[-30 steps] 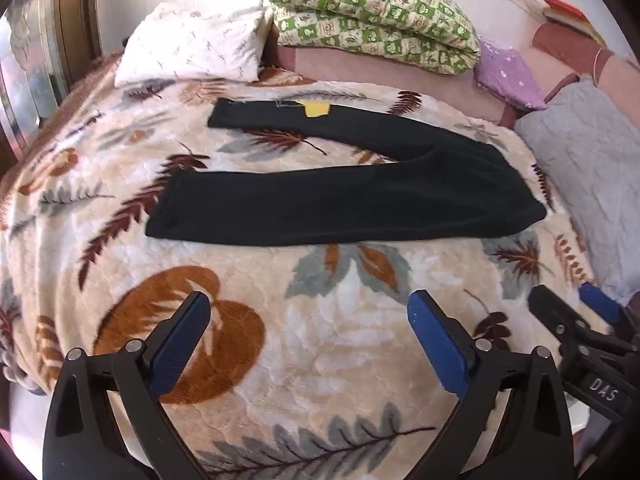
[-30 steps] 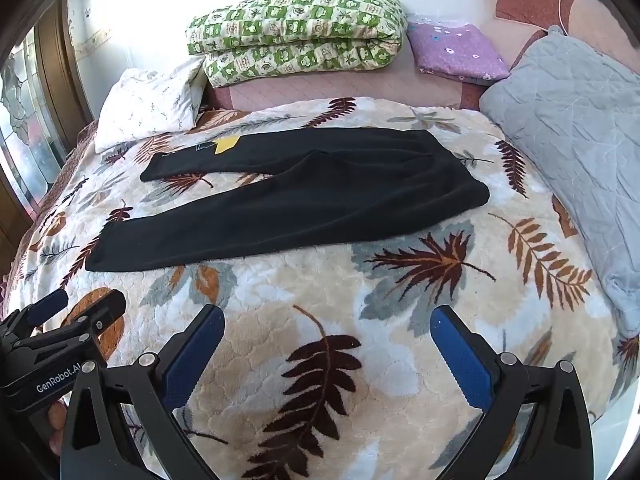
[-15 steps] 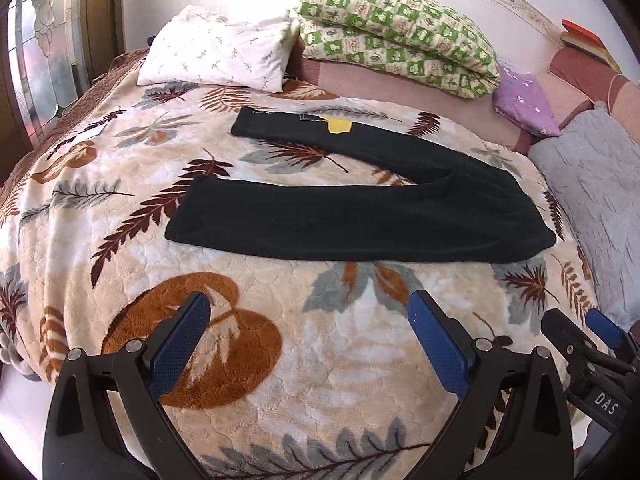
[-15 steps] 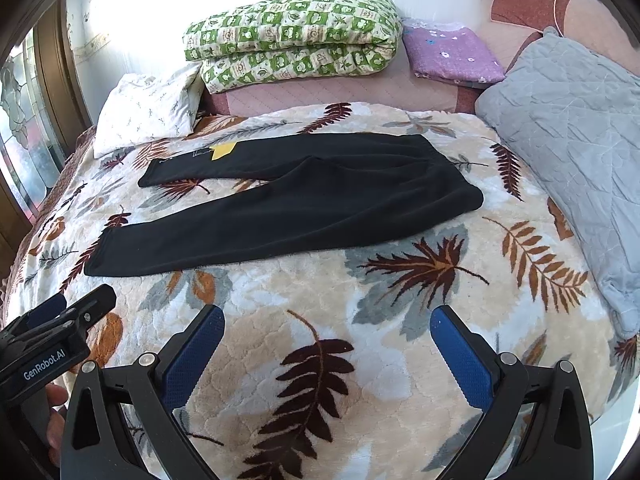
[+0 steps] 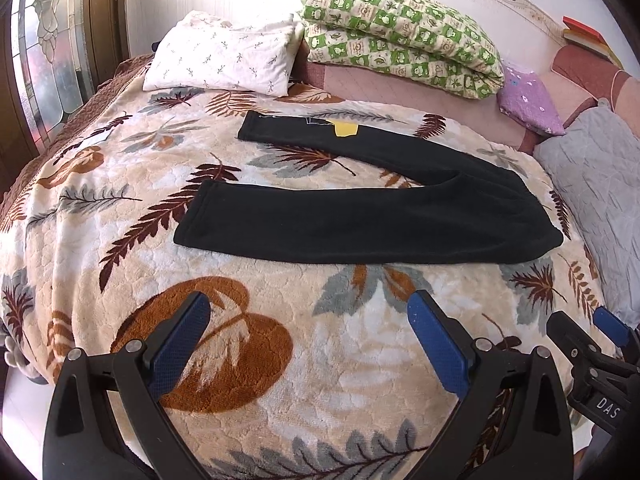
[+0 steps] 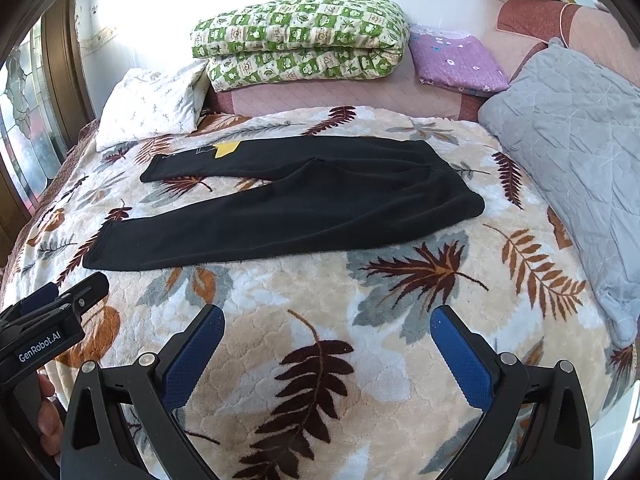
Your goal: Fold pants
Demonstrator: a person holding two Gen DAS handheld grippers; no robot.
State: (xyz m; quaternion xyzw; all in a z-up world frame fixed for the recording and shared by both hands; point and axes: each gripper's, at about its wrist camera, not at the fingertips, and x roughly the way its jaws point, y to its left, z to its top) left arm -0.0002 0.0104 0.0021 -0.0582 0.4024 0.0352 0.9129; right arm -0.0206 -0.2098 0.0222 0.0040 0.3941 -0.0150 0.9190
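Black pants lie flat on a leaf-patterned blanket, legs spread in a V toward the left, waist at the right; a yellow tag shows on the far leg. They also show in the right wrist view. My left gripper is open and empty, above the blanket short of the near leg. My right gripper is open and empty, short of the waist end. Each gripper shows at the edge of the other's view.
A white pillow, a folded green checked quilt and a purple cloth lie at the bed's head. A grey quilted cushion lies at the right. A glass door stands left.
Both grippers have shifted slightly, the left view swinging so the pants sit more to the right and lower. The pants have not moved; both grippers stay open.
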